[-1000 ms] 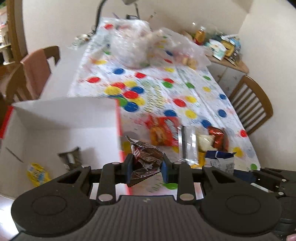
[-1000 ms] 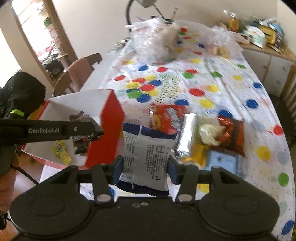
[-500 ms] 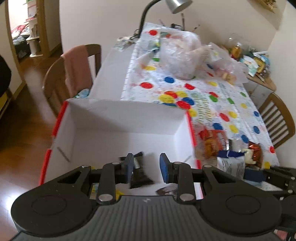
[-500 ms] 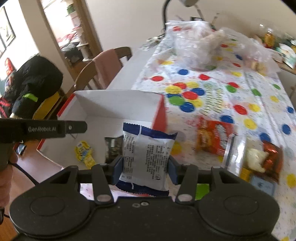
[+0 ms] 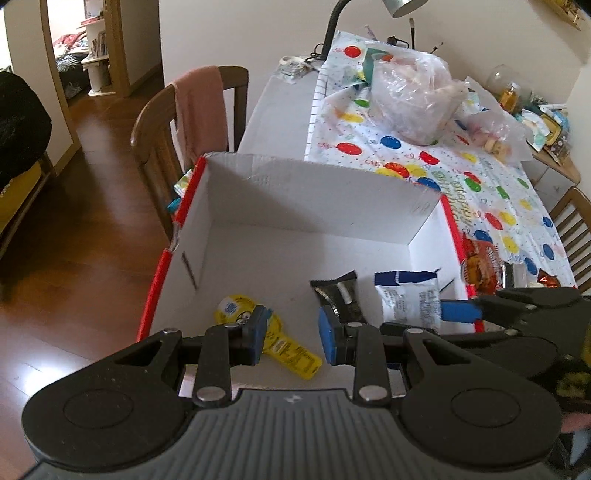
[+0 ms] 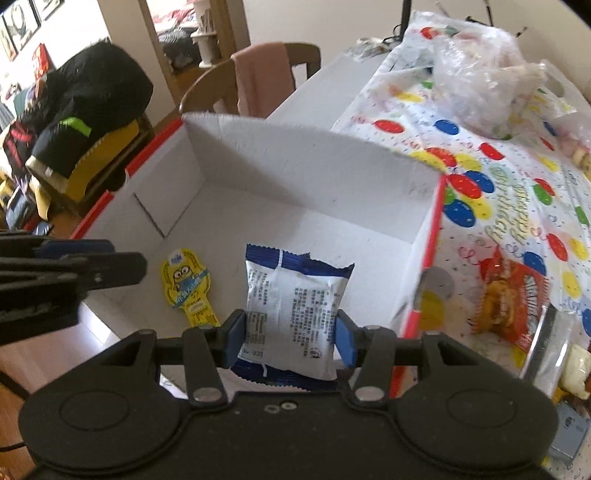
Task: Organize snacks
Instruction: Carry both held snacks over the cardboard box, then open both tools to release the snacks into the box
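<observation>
Matt cardboard box (image 5: 295, 192); glossy plastic snack packet (image 6: 291, 310).

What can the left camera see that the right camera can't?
Only the left wrist view shows the dark brown snack packet lying in the box, and the lamp at the table's far end. Only the right wrist view shows the black bag across the room and the Minion picture on the yellow snack. Both show the white box, the yellow snack, and the blue-and-white packet pinched in the right gripper.

Open-topped box (image 5: 306, 192), far floor bare; yellow packet (image 5: 273, 338), dark wrapper (image 5: 341, 299) near front wall
</observation>
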Demonstrator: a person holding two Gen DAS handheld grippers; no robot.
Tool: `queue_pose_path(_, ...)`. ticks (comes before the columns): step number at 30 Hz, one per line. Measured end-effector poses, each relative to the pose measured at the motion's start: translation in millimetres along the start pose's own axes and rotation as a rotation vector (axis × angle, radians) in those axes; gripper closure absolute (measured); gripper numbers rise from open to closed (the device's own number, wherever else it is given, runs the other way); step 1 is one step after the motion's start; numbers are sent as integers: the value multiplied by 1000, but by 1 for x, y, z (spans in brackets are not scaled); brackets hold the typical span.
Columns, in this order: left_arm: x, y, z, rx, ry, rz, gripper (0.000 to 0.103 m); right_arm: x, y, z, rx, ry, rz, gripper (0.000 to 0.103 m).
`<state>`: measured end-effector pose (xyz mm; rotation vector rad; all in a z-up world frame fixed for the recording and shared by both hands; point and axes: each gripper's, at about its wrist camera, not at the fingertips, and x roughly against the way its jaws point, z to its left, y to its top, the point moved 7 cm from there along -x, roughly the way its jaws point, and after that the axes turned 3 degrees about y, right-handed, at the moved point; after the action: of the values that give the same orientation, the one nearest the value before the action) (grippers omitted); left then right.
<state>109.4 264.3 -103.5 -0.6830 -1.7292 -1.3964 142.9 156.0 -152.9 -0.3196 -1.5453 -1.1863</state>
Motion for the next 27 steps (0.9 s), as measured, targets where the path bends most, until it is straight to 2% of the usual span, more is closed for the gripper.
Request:
queue_pose_path(10, 1, -11, 5, 2, 2, 11, 73, -28, -5, 11, 24, 0, 39, 54)
queue_pose_path(12, 1, -11, 4, -1, -3, 11, 73, -27, -3, 9, 24, 6, 34, 50)
queue_pose_path(23, 13, -8, -13, -37, -43, -12, 73, 24, -4, 2, -13, 49, -42, 40)
queue_pose_path(27, 18, -7, -24, -57, -57, -25, 73, 46, -8, -8, -41, 51, -72, 39)
